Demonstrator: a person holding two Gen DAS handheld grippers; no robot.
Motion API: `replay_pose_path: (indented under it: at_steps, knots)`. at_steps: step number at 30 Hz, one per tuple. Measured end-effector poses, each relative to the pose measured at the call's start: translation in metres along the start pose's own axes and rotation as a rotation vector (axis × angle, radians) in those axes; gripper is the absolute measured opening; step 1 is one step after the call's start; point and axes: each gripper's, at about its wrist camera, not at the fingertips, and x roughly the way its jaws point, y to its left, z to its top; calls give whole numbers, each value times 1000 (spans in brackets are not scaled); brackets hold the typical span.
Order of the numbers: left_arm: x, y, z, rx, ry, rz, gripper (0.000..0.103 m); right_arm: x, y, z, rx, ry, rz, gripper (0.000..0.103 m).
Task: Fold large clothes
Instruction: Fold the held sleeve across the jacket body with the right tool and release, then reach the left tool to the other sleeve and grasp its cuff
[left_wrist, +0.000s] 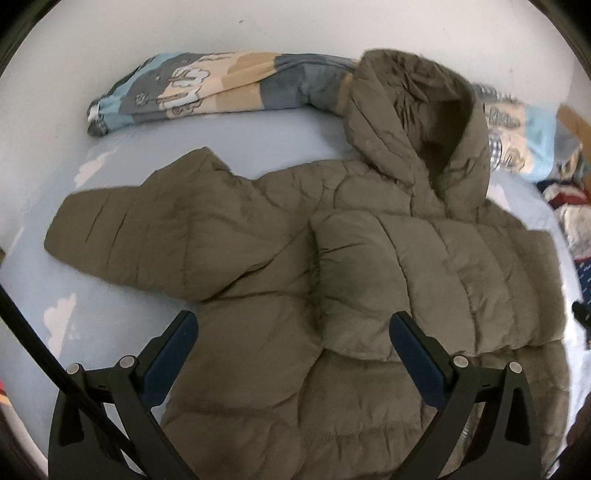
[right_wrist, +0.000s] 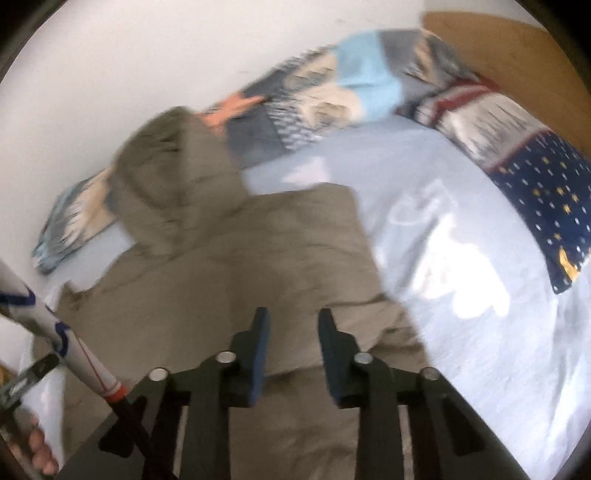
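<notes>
An olive-green hooded puffer jacket is lying flat on a bed covered with a light blue sheet. Its hood is resting toward the white wall, partly over a long rolled blanket with blue, grey and beige patches that is lying along the wall. In the left wrist view, one sleeve is stretching out to the left over the sheet, and the other sleeve is lying folded across the chest of the jacket.

The left gripper is hanging above the lower part of the jacket with its two fingers standing wide apart; nothing is between them, and the dark blue pads are not pressing on the fabric.

The right gripper is pointing down at the jacket near its right edge. Its fingers are standing a little apart with a clear gap, and no fabric is caught between them. This view is blurred, so I cannot tell if the tips are touching the jacket.

At the right side of the bed, a dark blue pillow with yellow stars is lying on the sheet, well apart from the jacket. At the left edge of the right wrist view, a person's fingers are holding a handle.
</notes>
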Motion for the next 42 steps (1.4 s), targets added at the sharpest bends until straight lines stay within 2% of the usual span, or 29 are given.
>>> replay_pose_path:
  at_steps: [1,4,11,17,19,21,24,26,29,30,33,34,37,42]
  knots:
    - [5,-4,-1,15,-1,18,103,8,-7,3,20,6,10,22]
    - [28,-12,-3,62,27,77,103,27,-10,9,27,23,13,22]
    - [63,-14,1,77,88,102,103,77,-17,-1,15,154,-73,20]
    - [57,-16,3,87,81,114,103,82,-17,-6,11,185,-117,19]
    - [40,-12,8,59,42,109,103,76,-13,-3,14,187,-147,19]
    - [16,-11,14,52,-37,110,103,63,-6,0,8,161,-161,20]
    - [-9,-16,17,68,-124,75,103,42,16,3,-42,94,-124,21]
    - [-13,-24,16,95,-136,54,103,34,32,2,-71,73,-74,22]
    - [1,-38,10,147,-87,58,103,37,56,-8,-114,99,-6,22]
    - [10,-40,7,156,-47,50,103,42,62,-13,-134,116,5,22]
    - [49,-45,-2,182,152,27,103,58,70,-25,-174,164,-20,22]
    - [54,-44,-5,175,171,15,103,64,72,-28,-184,175,-27,23]
    - [47,-38,1,145,169,-11,103,70,71,-29,-185,200,-33,24]
    - [11,-11,25,58,56,-52,103,53,74,-26,-144,182,-7,28]
